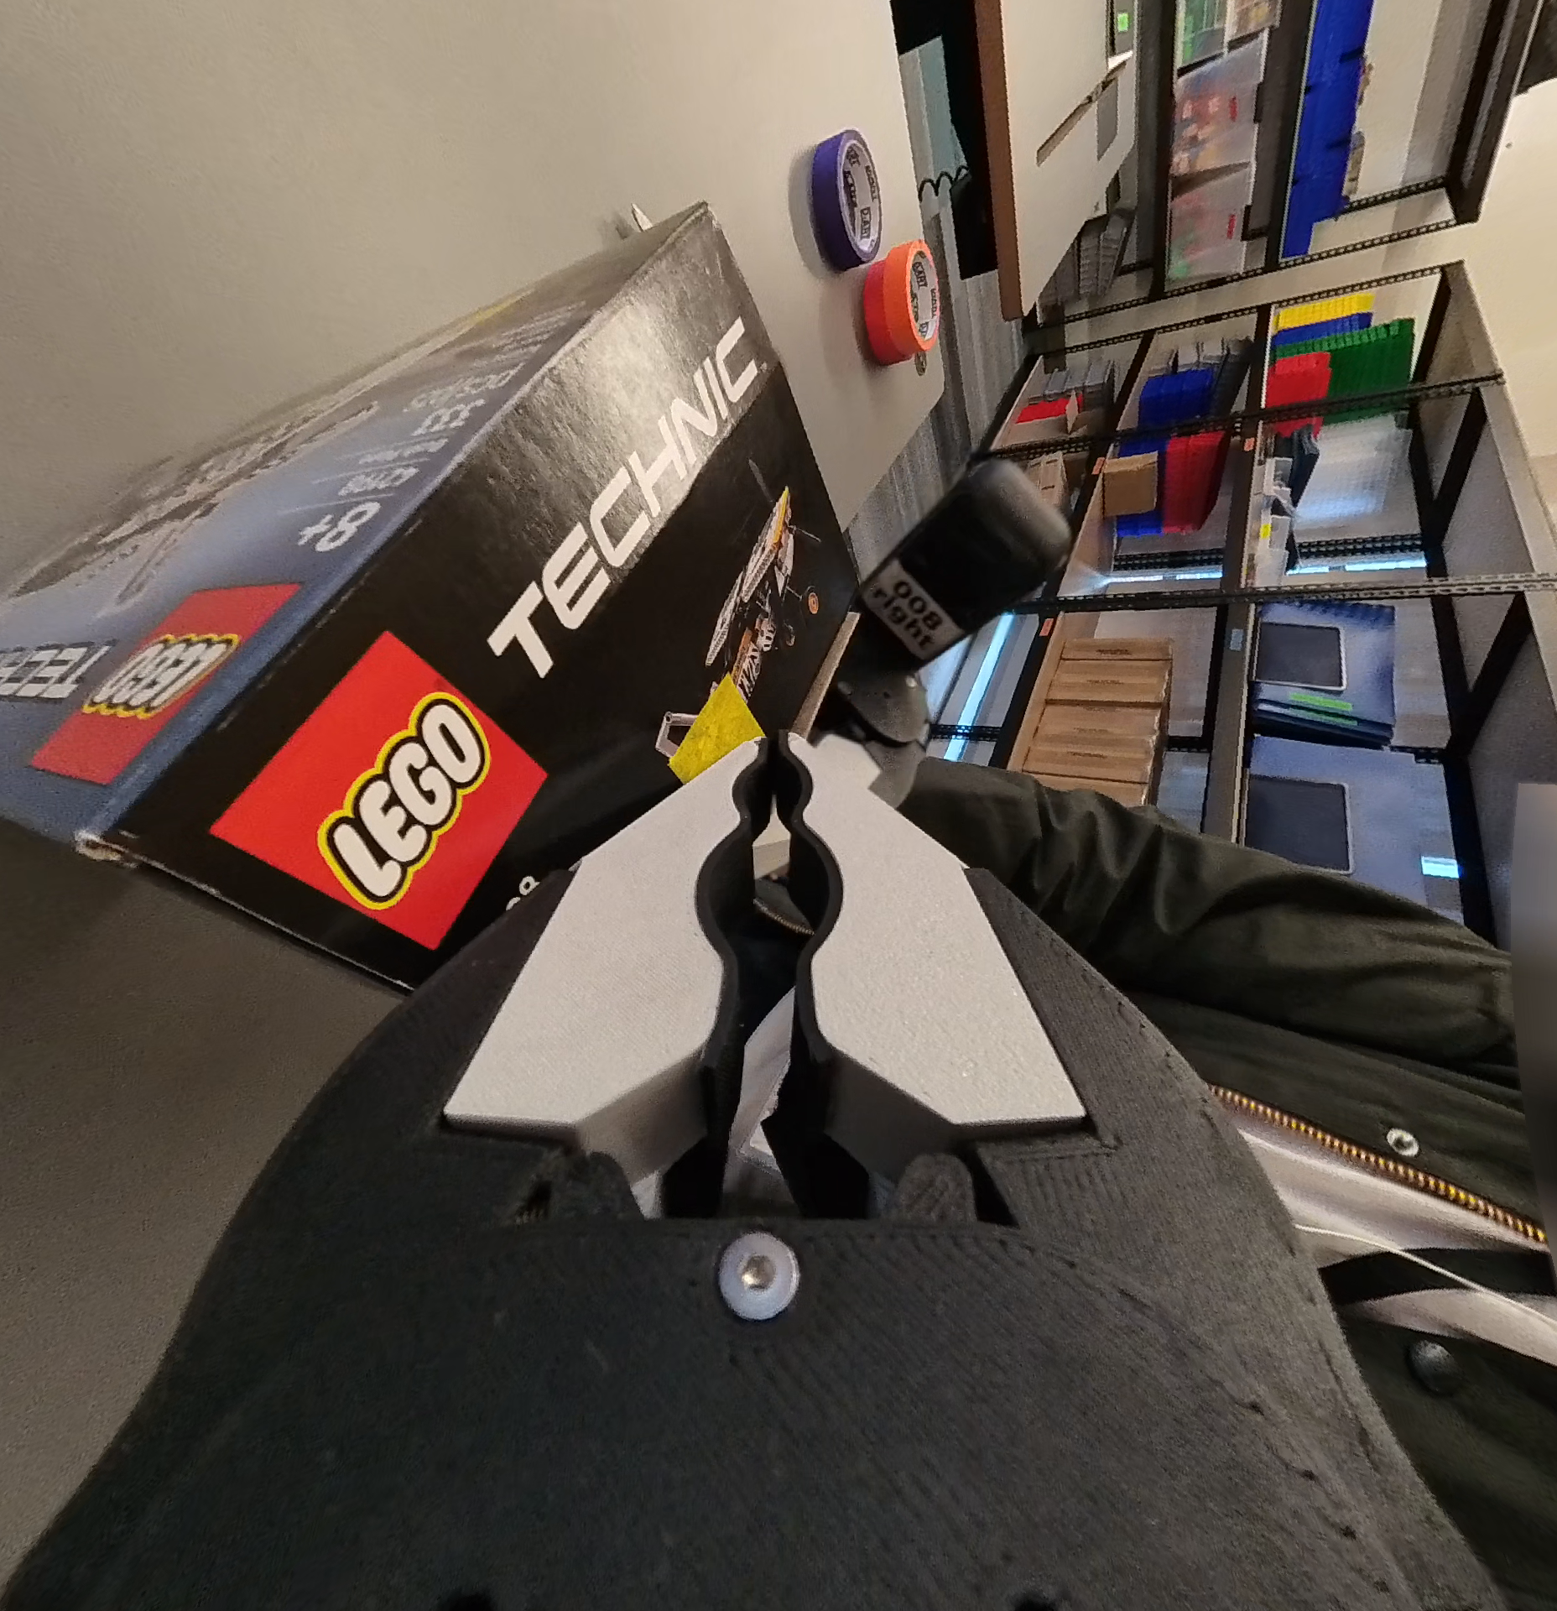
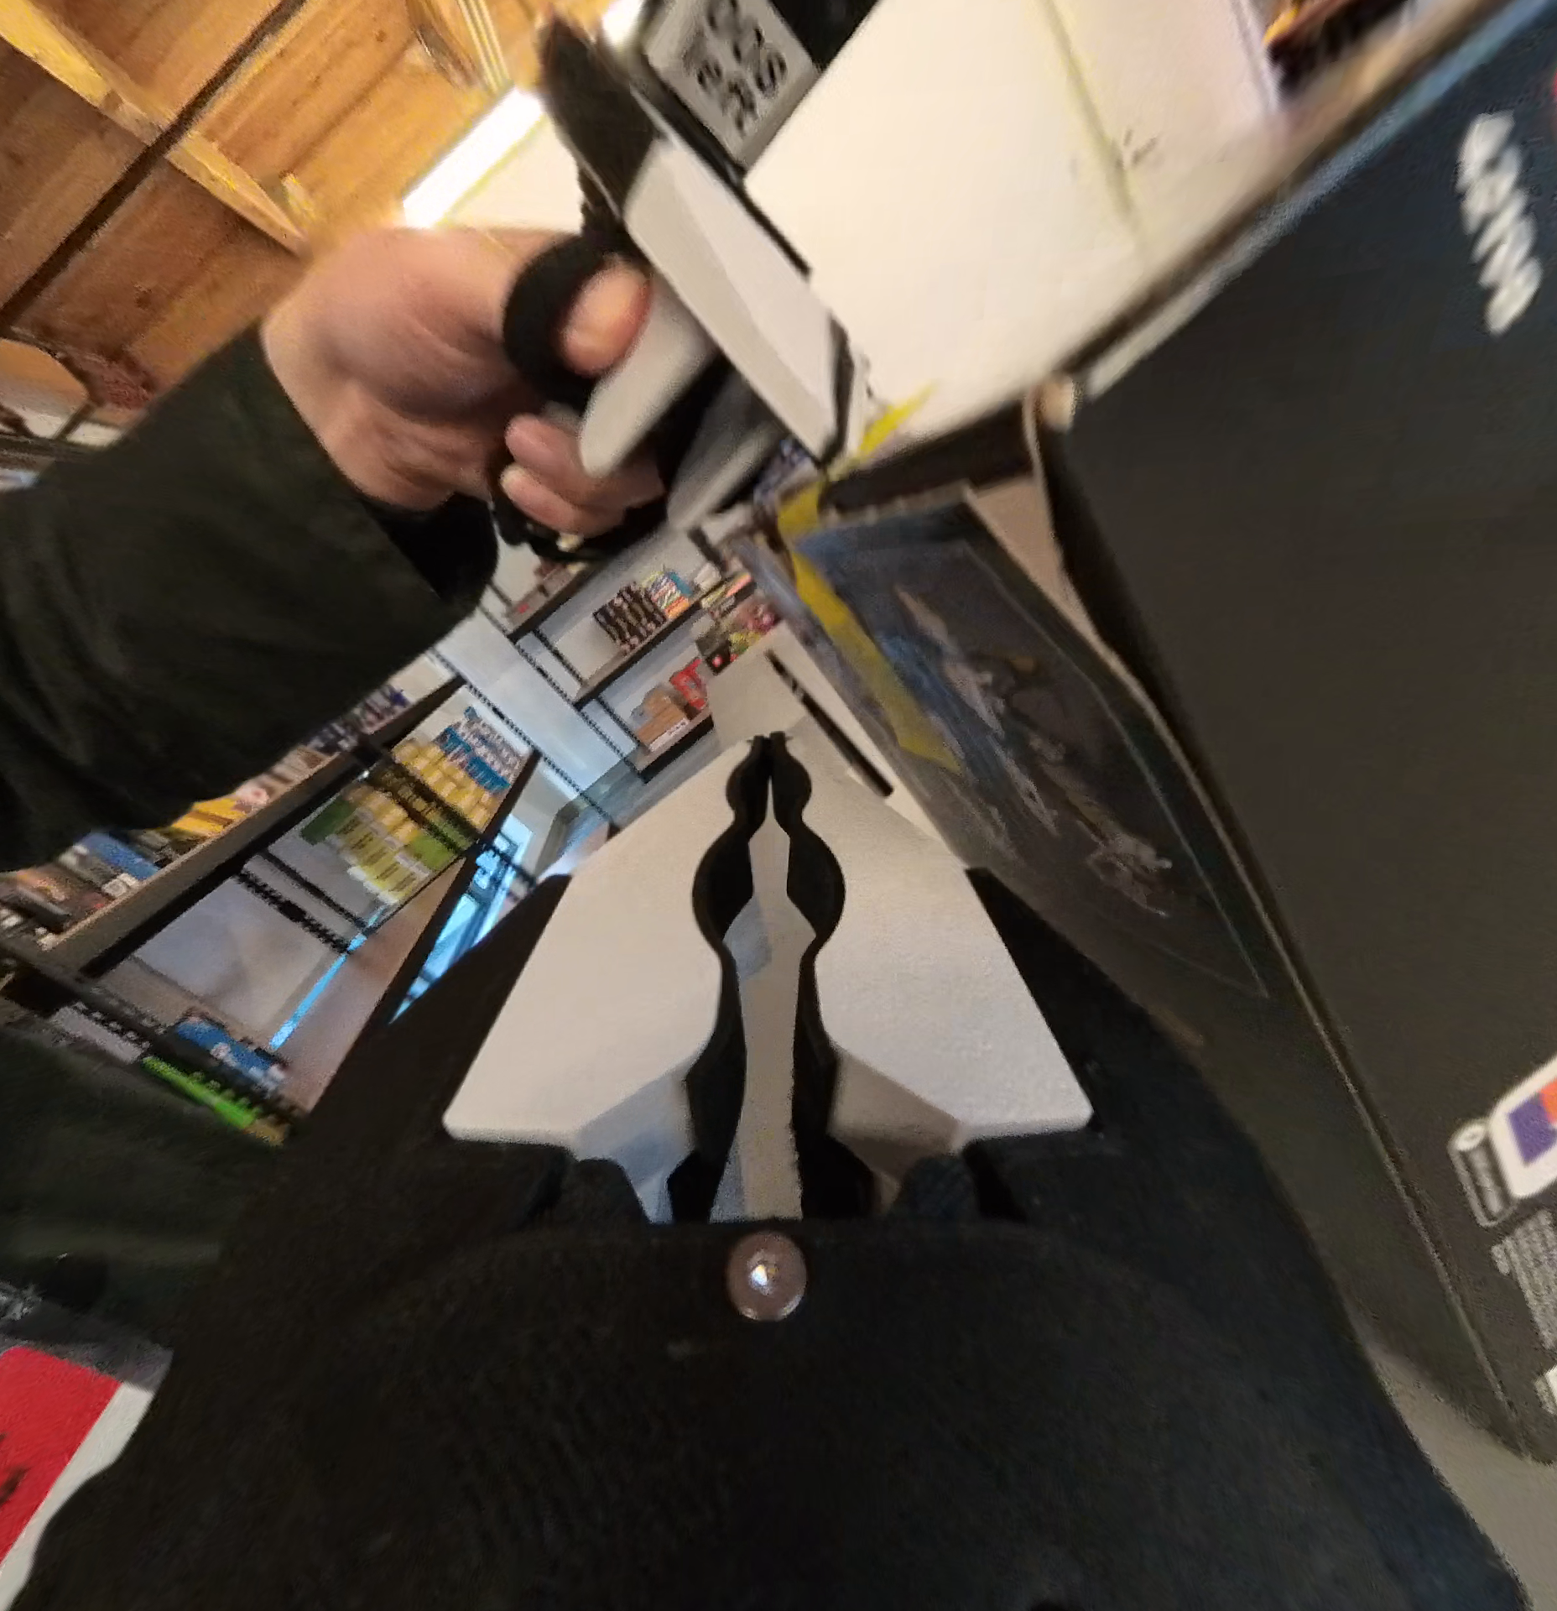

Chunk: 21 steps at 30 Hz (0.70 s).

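Note:
A black toy-brick box [image 1: 461, 558] with a red logo stands tilted to the left of my left gripper [image 1: 775, 751]. That gripper is shut, its tips beside a yellow tape tab [image 1: 718, 728] at the box's edge; I cannot tell whether the tab is pinched. My right gripper [image 2: 768, 747] is shut and empty, just left of the box [image 2: 1333, 610] and its hanging printed flap [image 2: 1019, 750] with yellow tape [image 2: 862, 671]. A hand [image 2: 409, 366] holds the left gripper's body [image 2: 740, 288] against the box's upper edge. The right gripper's black handle [image 1: 958, 558] shows behind the box.
A purple tape roll [image 1: 845, 200] and an orange tape roll [image 1: 901, 301] lie on the pale table [image 1: 322, 174] beyond the box. Metal shelves [image 1: 1280, 418] with coloured bins stand behind. A dark sleeve [image 1: 1193, 924] crosses at the right. Wooden shelving [image 2: 147, 148] is at the upper left. The left gripper's tips are roughly 6 cm from the right gripper's.

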Available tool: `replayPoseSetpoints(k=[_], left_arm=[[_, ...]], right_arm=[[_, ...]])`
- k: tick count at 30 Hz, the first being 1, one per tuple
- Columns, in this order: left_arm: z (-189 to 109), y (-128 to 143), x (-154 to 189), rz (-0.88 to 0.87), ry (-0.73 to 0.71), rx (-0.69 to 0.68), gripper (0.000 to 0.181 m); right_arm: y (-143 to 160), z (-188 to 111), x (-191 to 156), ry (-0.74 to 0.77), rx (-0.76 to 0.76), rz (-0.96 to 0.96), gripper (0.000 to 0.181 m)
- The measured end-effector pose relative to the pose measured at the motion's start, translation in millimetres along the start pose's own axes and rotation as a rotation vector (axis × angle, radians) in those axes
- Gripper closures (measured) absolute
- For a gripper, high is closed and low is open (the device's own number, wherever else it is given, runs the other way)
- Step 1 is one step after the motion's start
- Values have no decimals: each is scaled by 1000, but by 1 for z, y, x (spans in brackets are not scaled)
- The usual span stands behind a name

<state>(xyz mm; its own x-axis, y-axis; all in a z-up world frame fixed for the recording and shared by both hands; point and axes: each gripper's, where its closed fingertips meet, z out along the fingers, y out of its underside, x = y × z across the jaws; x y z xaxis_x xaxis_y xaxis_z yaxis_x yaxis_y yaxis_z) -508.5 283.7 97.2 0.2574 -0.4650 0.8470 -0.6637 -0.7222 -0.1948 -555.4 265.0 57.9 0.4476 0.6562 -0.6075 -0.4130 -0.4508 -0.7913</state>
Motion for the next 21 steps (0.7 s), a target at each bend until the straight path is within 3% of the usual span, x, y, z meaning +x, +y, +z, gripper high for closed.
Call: replayPoseSetpoints(k=[5, 11, 16, 19, 21], left_arm=[[2, 1, 1, 0, -1, -3, 181], [-1, -1, 0, 8, -9, 18, 181], [1, 1, 1, 3, -1, 11, 181], [2, 2, 1, 5, 0, 7, 181], [2, 1, 1, 7, -2, 7, 181]], right_arm=[[-23, 4, 4, 30, 19, -51, 181], [-10, 13, 18, 138, -18, -185, 181], [17, 13, 28, 149, -58, -131, 181], [1, 12, 4, 82, 16, -171, 181], [-16, 10, 5, 135, 66, -200, 181]])
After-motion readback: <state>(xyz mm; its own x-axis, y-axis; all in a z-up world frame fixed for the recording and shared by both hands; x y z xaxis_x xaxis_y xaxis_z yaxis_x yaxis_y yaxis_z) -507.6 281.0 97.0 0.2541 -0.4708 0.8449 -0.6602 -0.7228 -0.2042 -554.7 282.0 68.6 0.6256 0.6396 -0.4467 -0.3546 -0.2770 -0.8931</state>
